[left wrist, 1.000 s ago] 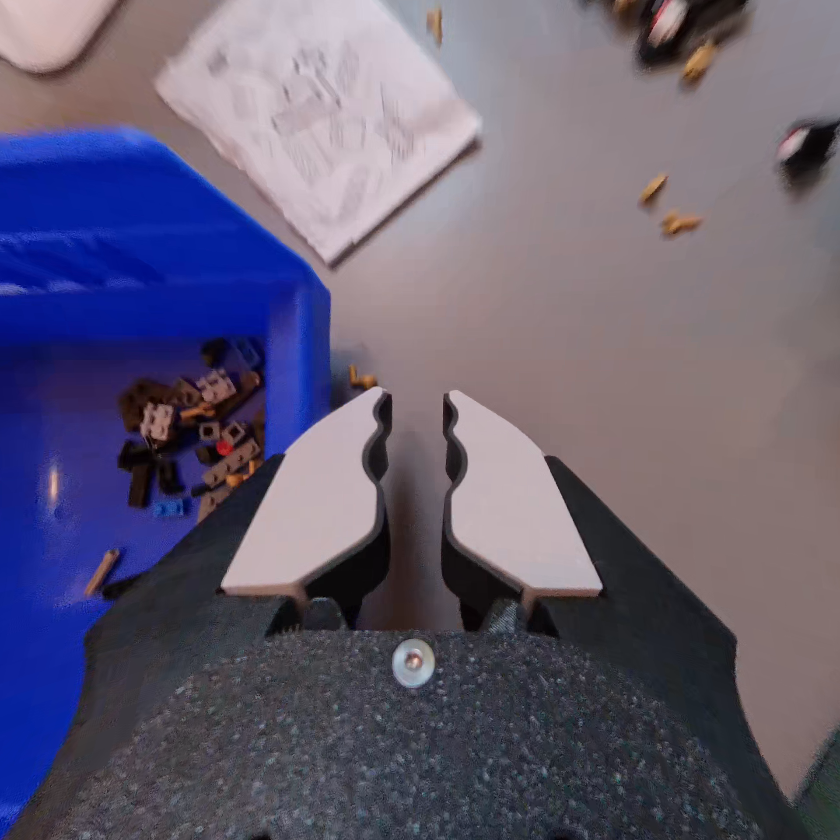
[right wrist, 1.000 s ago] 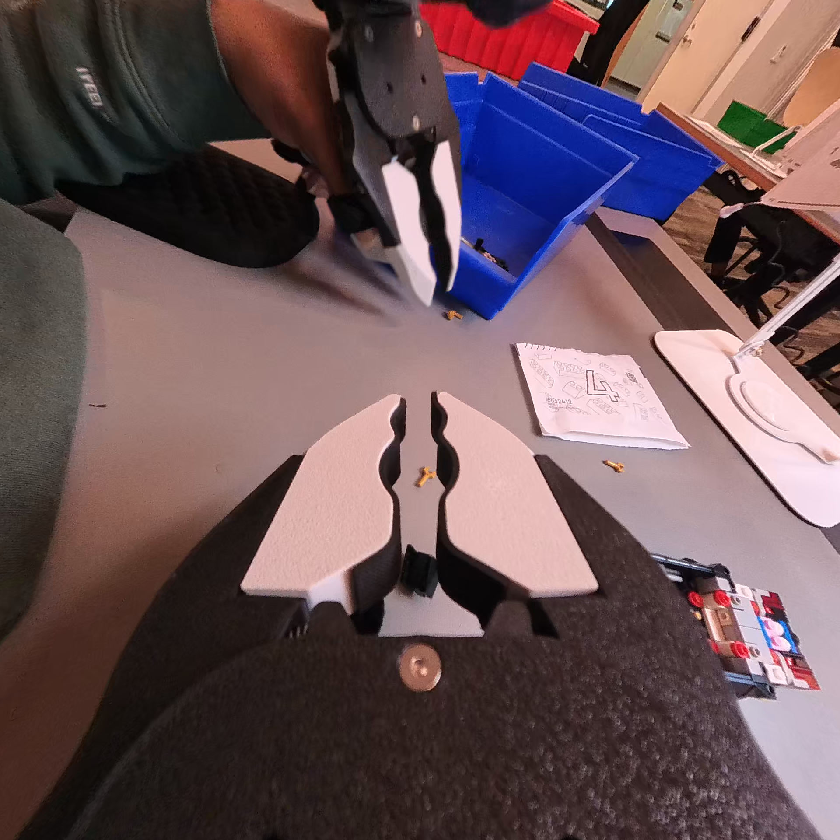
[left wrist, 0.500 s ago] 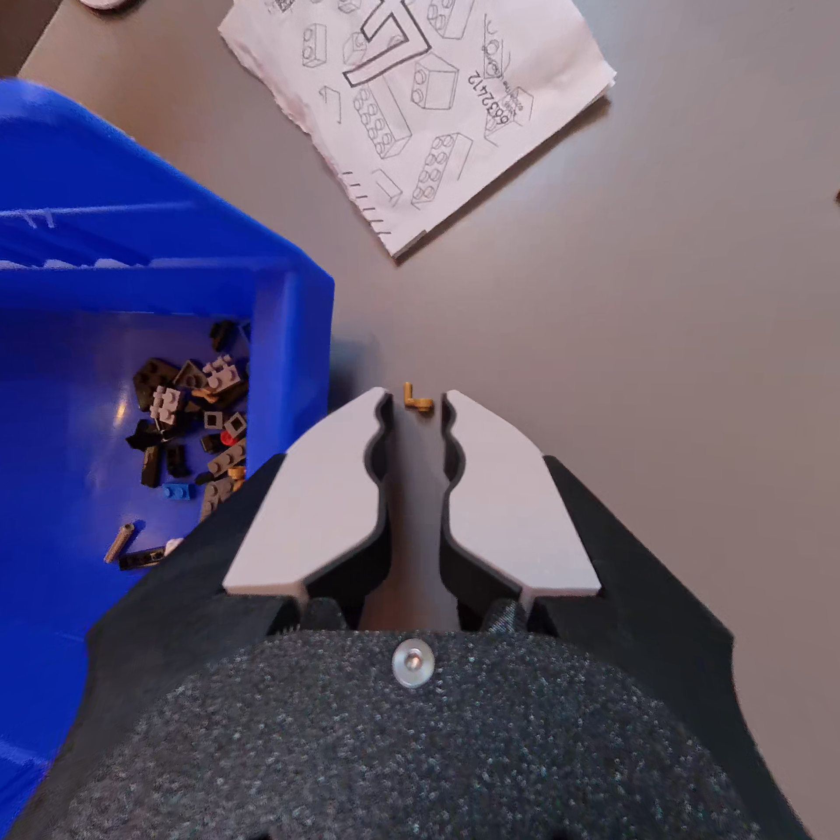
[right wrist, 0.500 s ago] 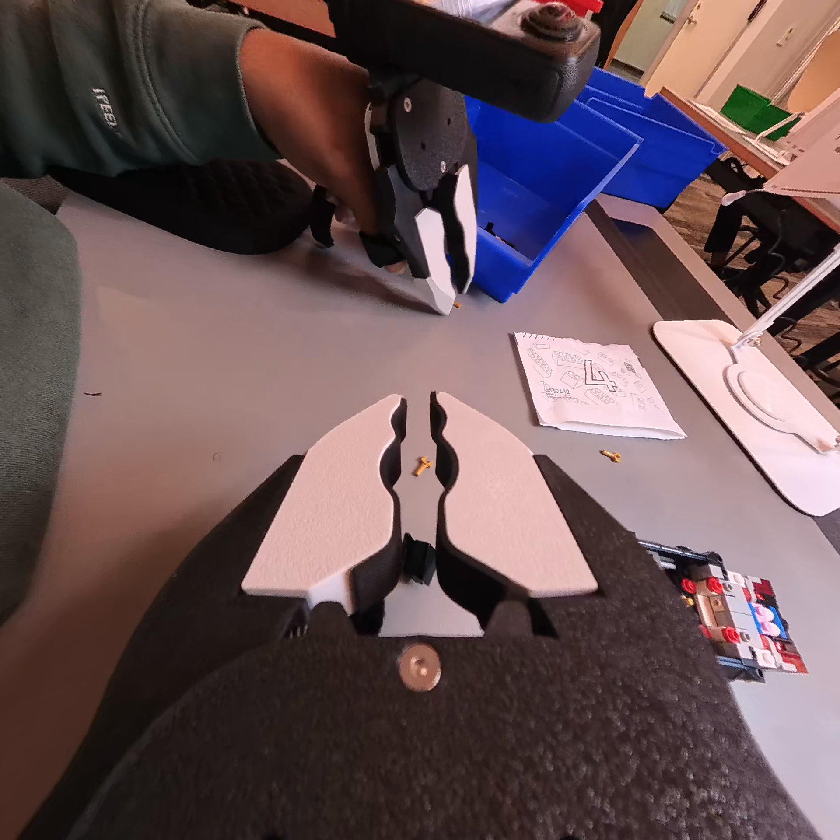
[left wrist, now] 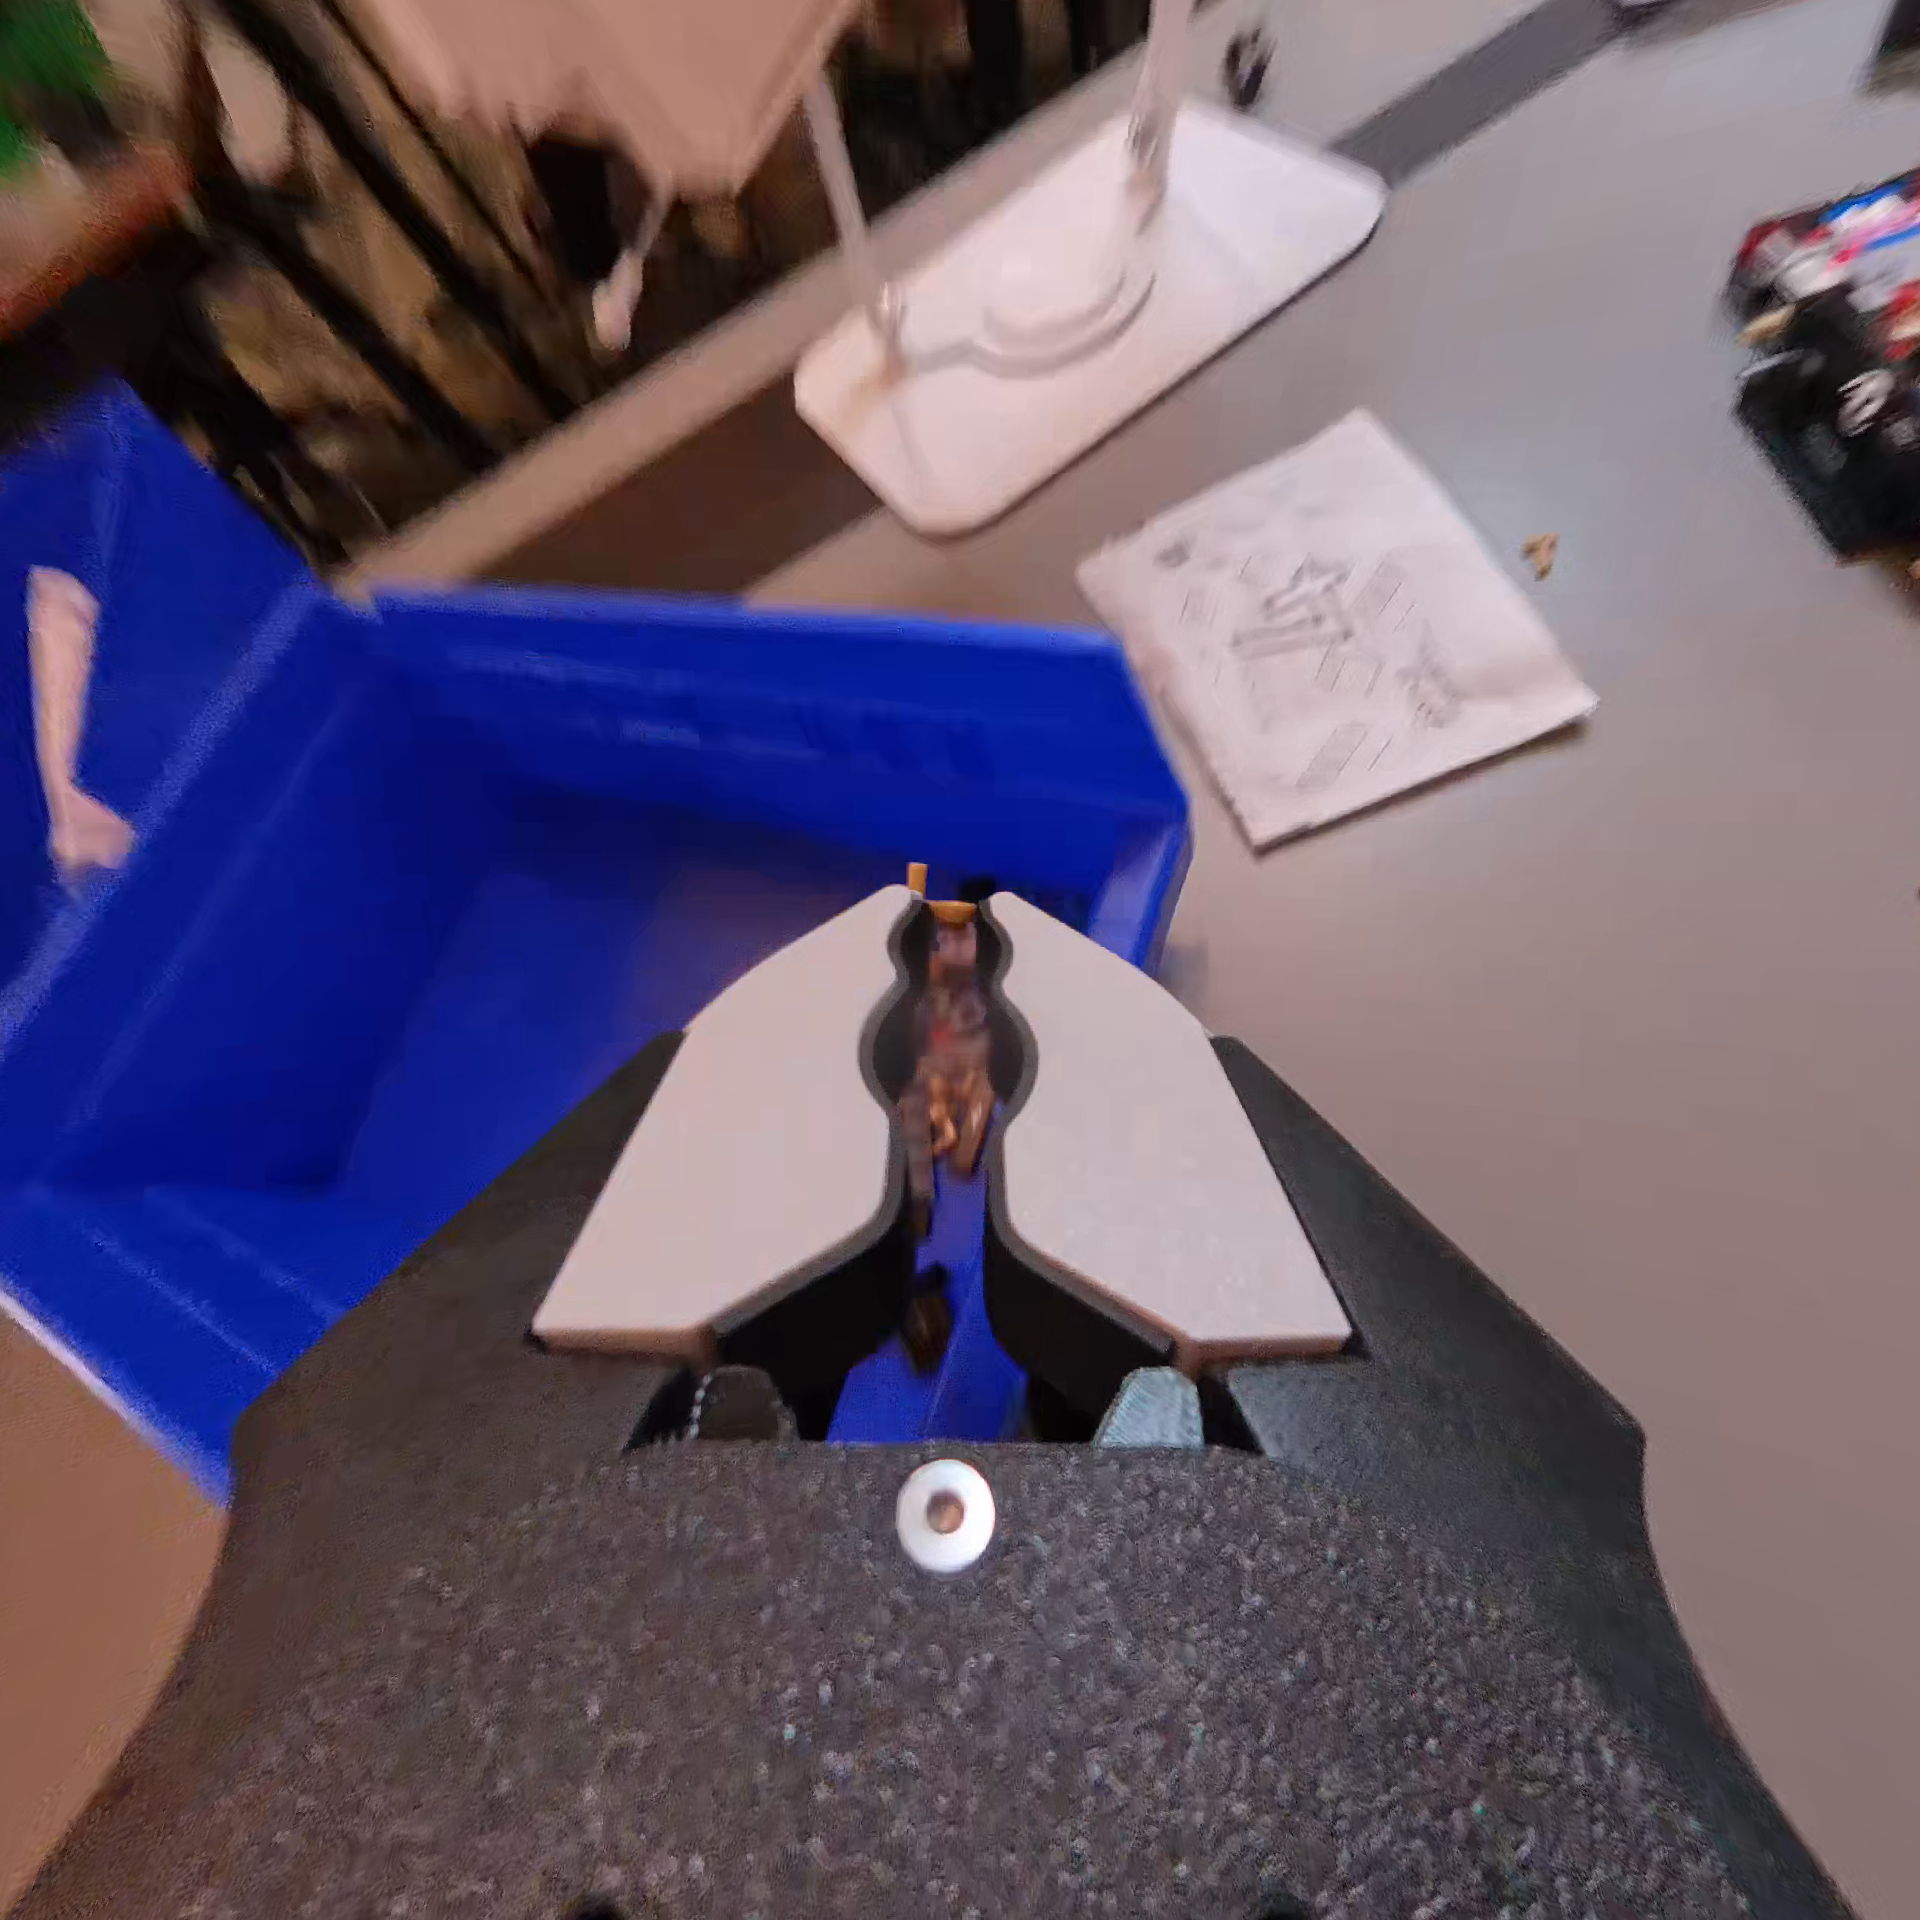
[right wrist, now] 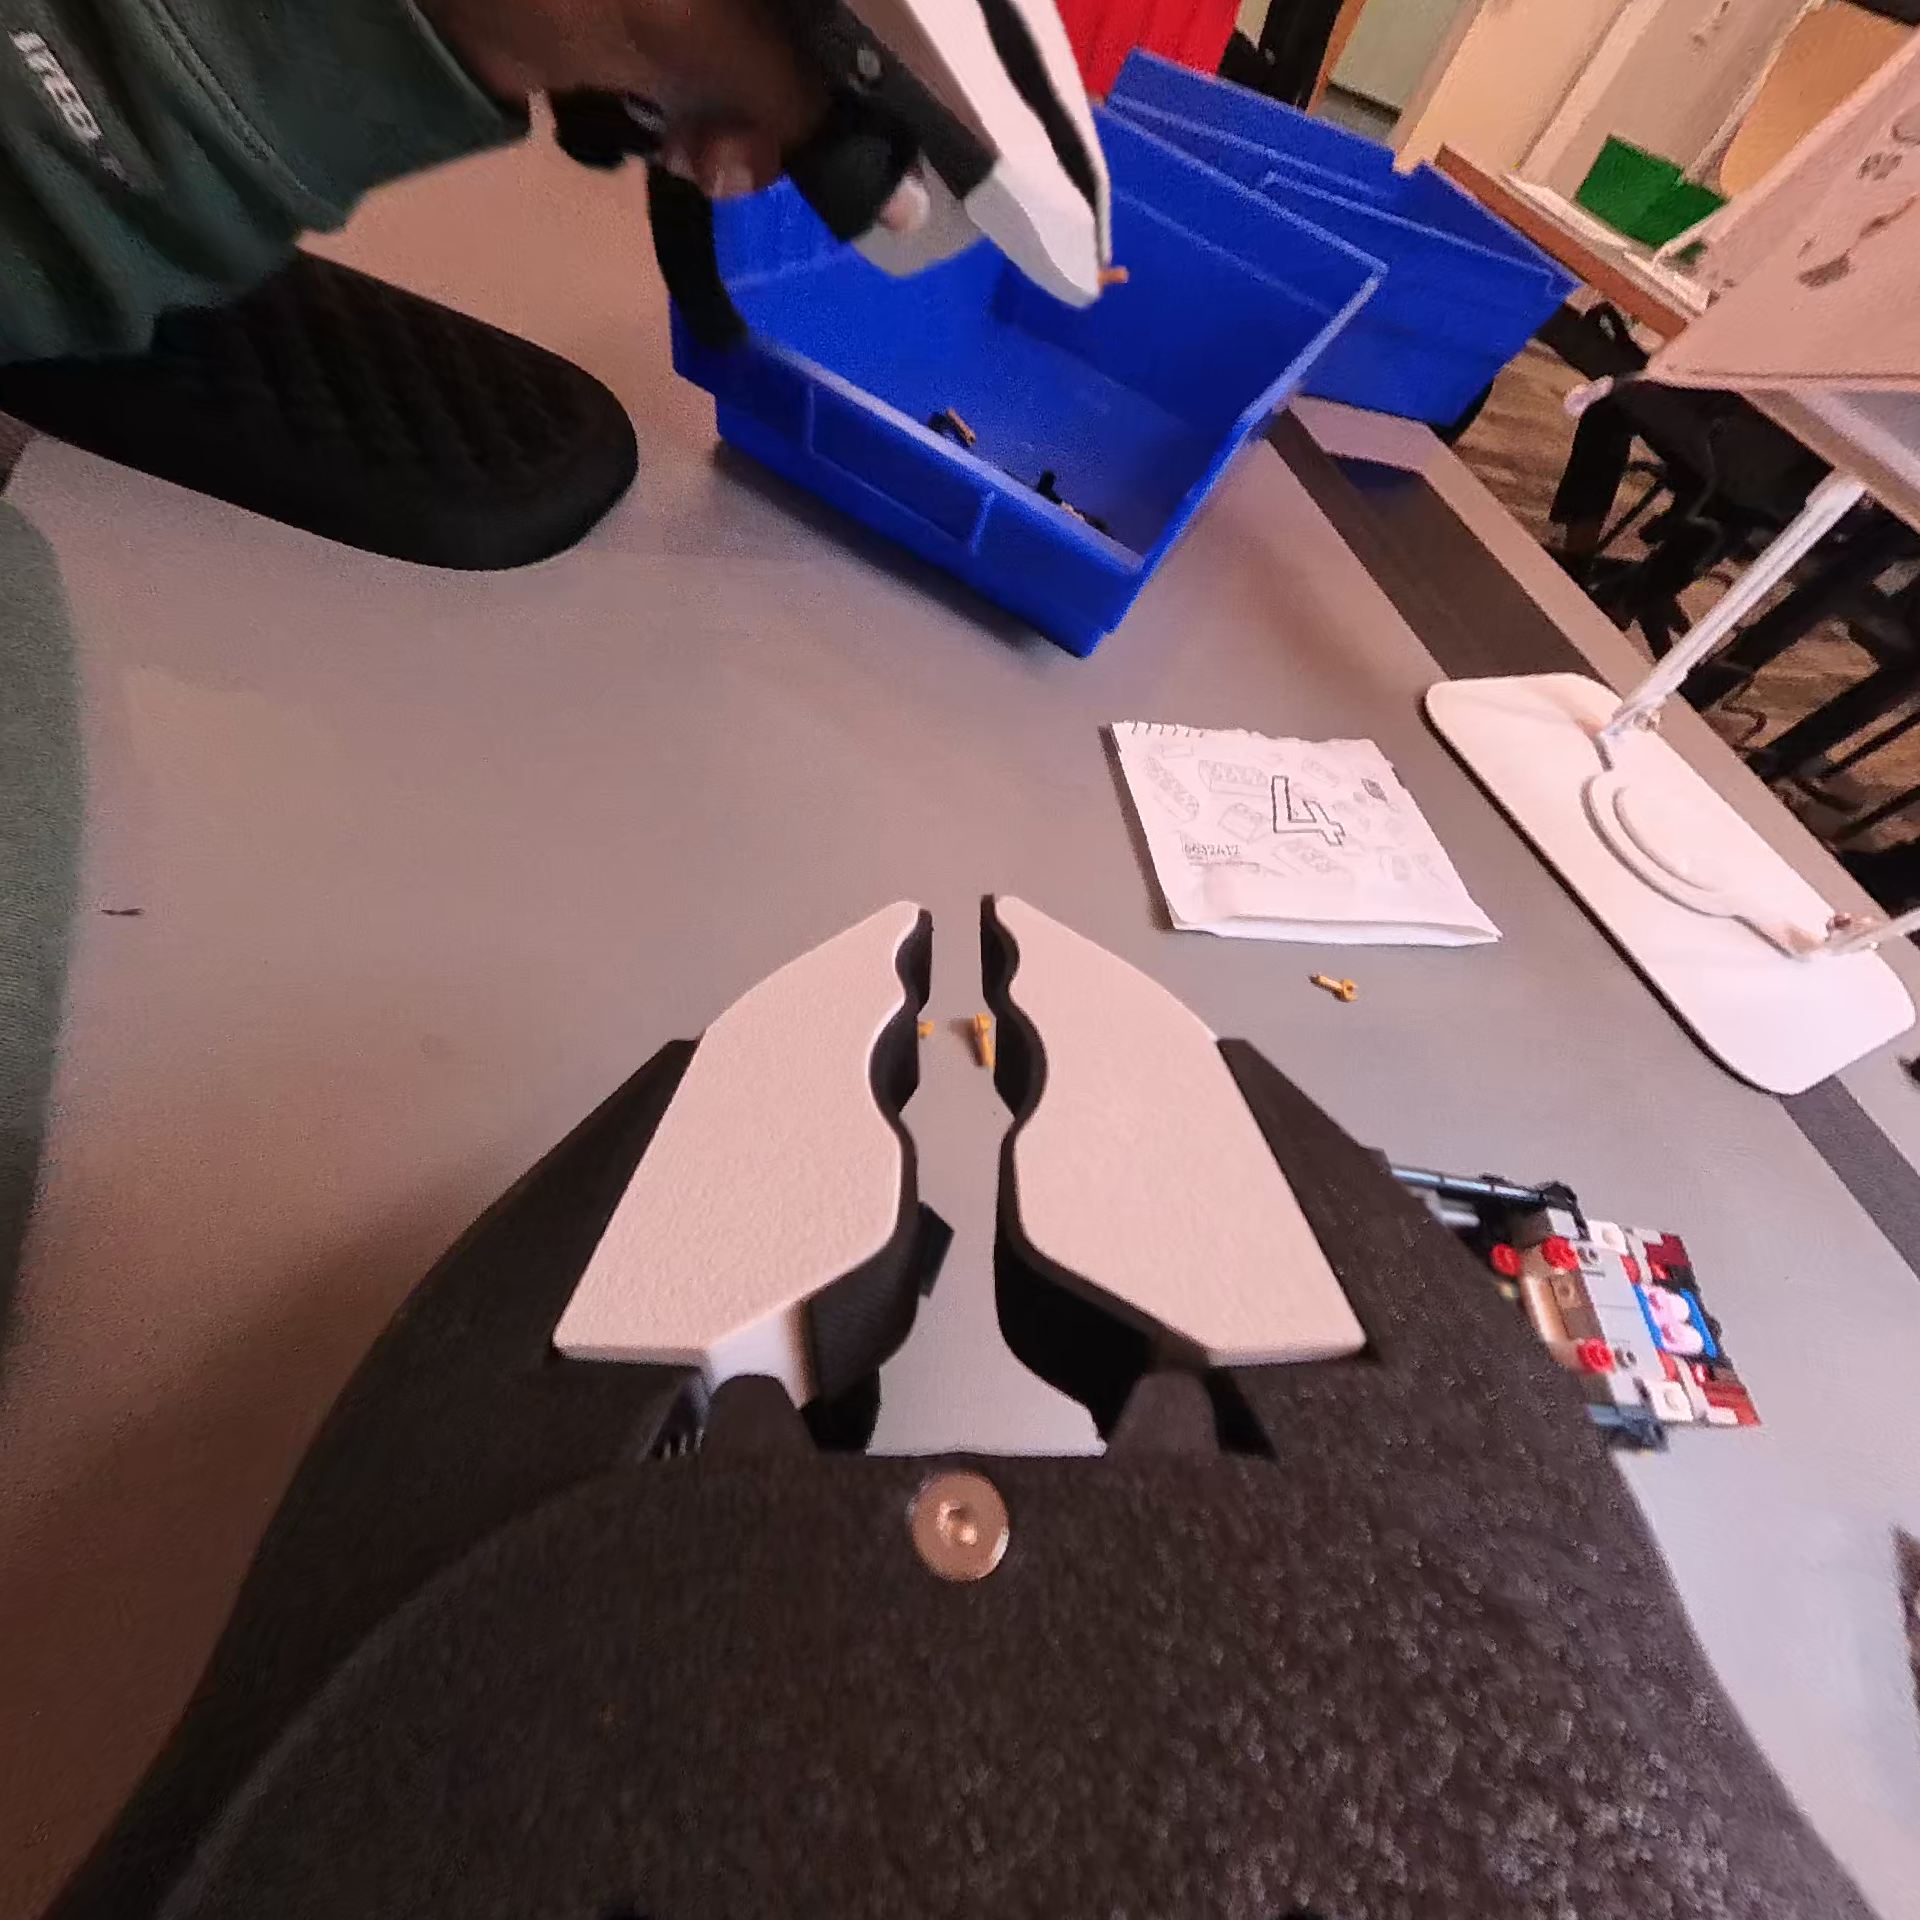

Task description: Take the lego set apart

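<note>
- Lifted off the table, my left gripper [left wrist: 948,902] now pinches the tan lego pin [left wrist: 951,910] above the blue bin [left wrist: 623,665].
- Releasing it clears another piece; my right gripper [right wrist: 956,914] sits slightly parted, empty.

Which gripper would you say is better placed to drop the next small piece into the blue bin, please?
Left. The left gripper is shut on a small tan piece above the blue bin. The right gripper is empty, low over the table.

Bin [right wrist: 1039,582] at table [right wrist: 520,779] far side; leaflet [right wrist: 1288,842] right of it (lamp base [right wrist: 1662,894] farther right).
</note>
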`<move>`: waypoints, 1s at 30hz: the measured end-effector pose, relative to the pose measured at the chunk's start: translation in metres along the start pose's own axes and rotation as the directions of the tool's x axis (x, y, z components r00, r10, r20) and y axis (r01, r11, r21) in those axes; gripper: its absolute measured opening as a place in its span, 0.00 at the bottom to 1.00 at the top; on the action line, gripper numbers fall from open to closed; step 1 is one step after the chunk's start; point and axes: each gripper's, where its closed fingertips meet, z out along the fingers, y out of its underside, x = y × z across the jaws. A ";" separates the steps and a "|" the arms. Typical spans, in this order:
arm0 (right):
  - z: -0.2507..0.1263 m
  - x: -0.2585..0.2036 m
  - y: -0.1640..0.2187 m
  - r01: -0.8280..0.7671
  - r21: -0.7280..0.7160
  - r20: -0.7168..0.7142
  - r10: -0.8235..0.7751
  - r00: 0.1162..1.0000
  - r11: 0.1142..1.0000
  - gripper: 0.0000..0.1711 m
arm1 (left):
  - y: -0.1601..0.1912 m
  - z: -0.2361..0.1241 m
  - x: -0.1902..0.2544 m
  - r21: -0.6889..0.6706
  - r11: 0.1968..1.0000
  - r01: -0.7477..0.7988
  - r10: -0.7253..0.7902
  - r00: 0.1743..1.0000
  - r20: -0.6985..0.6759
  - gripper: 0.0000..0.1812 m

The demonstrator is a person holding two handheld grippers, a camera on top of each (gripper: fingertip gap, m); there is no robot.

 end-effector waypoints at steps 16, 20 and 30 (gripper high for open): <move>0.014 -0.004 0.031 -0.055 -0.155 0.036 0.061 0.997 0.986 0.08 | 0.058 0.021 0.044 -0.234 0.972 0.025 -0.090 0.958 -0.272 0.39; 0.015 -0.003 0.031 -0.053 -0.154 0.032 0.059 0.998 0.987 0.08 | 0.038 0.012 0.045 -0.137 0.990 0.031 -0.071 0.954 -0.291 0.27; 0.032 0.005 0.048 -0.049 -0.339 0.075 0.079 0.994 0.939 0.19 | 0.017 0.006 0.100 0.023 0.998 -0.063 0.067 0.890 -0.450 0.29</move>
